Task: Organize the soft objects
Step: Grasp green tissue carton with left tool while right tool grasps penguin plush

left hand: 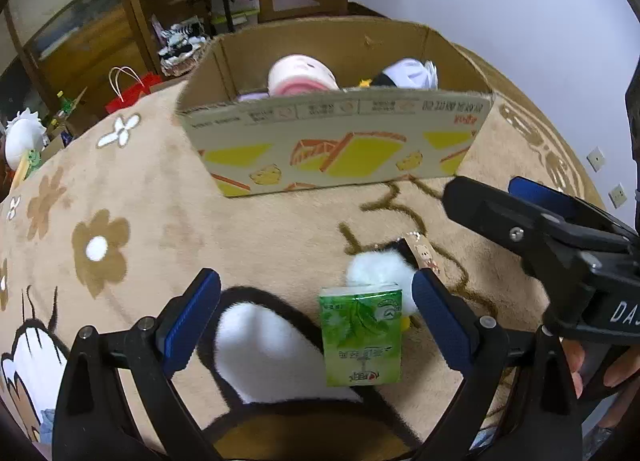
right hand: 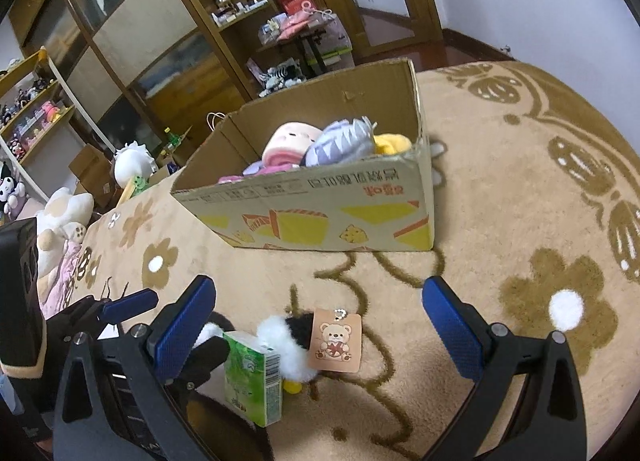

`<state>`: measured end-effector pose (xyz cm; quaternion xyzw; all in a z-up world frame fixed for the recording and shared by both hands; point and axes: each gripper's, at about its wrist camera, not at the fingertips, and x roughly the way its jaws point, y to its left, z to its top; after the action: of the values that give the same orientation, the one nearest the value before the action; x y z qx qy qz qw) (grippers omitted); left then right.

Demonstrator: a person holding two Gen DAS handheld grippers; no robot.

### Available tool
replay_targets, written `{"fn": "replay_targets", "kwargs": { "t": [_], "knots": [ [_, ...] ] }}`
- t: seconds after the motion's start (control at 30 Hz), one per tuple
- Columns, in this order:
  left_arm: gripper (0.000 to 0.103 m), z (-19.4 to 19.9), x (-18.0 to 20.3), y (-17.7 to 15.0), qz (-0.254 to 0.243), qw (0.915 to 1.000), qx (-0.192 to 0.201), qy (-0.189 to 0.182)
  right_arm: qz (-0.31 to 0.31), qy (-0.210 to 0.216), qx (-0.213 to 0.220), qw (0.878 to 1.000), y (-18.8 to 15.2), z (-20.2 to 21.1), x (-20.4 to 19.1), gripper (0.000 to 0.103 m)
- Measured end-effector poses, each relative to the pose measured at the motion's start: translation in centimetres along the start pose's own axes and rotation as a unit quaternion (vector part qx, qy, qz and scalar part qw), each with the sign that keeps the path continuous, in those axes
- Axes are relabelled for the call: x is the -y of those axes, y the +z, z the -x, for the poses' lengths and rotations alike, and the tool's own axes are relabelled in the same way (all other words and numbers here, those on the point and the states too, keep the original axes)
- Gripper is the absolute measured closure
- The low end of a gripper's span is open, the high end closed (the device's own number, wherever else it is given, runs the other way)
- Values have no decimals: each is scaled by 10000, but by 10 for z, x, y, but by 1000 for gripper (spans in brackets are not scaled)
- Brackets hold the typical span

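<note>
A green tissue pack [left hand: 361, 335] lies on the beige carpet between the blue pads of my open left gripper [left hand: 316, 315], nearer the right pad. Just behind it sits a small black-and-white plush toy [left hand: 380, 269] with a bear tag [left hand: 426, 255]. In the right wrist view the same tissue pack [right hand: 253, 377], plush toy [right hand: 286, 345] and bear tag [right hand: 335, 341] lie between the fingers of my open right gripper [right hand: 316, 325], and the left gripper [right hand: 120, 311] reaches in from the left. Further back stands a cardboard box [left hand: 340, 145] holding several plush toys [right hand: 320, 145].
The round carpet [right hand: 500, 197] carries brown flower and insect patterns. Wooden shelves [right hand: 208, 33] and a table loaded with items stand behind the cardboard box [right hand: 320, 217]. More plush toys [right hand: 64, 217] lie beyond the carpet's left edge. A red paper bag [left hand: 128, 95] stands beside the box.
</note>
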<state>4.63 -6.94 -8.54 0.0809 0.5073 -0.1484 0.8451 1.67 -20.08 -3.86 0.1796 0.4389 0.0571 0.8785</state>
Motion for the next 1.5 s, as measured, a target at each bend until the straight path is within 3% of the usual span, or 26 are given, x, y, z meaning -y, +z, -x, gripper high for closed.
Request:
{"fn": "replay_targets", "kwargs": {
  "t": [0.5,0.57,0.63,0.73,0.8,0.87,1.0,1.13,1.2,1.37,1.5],
  "knots": [
    [7,-37,12,-5,-36,9965,-811,-212,-332,-14,-594,9977,-10,-35,11,0],
    [11,-40,12,-6,-48,9956,-903,-254,-374,13,-679,9970,-12,-41,11,0],
    [28,-43,12,-8,-37,9943,-1028,-294,-388,26,-746,9965,-13,-45,11,0],
    [43,-48,11,-11,54,9917,-1224,-402,-390,59,-867,9955,-17,-51,9,0],
    [51,-51,9,-12,152,9902,-1317,-448,-365,109,-976,9945,-20,-56,6,0],
    [51,-53,6,-13,218,9903,-1301,-428,-345,145,-1061,9937,-23,-60,4,0],
    [51,-50,0,-12,237,9926,-1163,-239,-491,424,-1328,9890,-25,-71,3,17],
    [51,-48,-3,-12,236,9934,-1111,-166,-528,450,-1391,9879,-26,-81,2,24],
    [51,-47,-6,-12,223,9938,-1079,-128,-536,455,-1410,9875,-27,-84,1,36],
    [51,-49,-4,-9,216,9941,-1060,25,-508,331,-1491,9870,-30,-91,-2,48],
    [51,-48,0,-12,63,9945,-1029,161,-617,357,-1480,9864,-30,-90,3,50]
  ]
}}
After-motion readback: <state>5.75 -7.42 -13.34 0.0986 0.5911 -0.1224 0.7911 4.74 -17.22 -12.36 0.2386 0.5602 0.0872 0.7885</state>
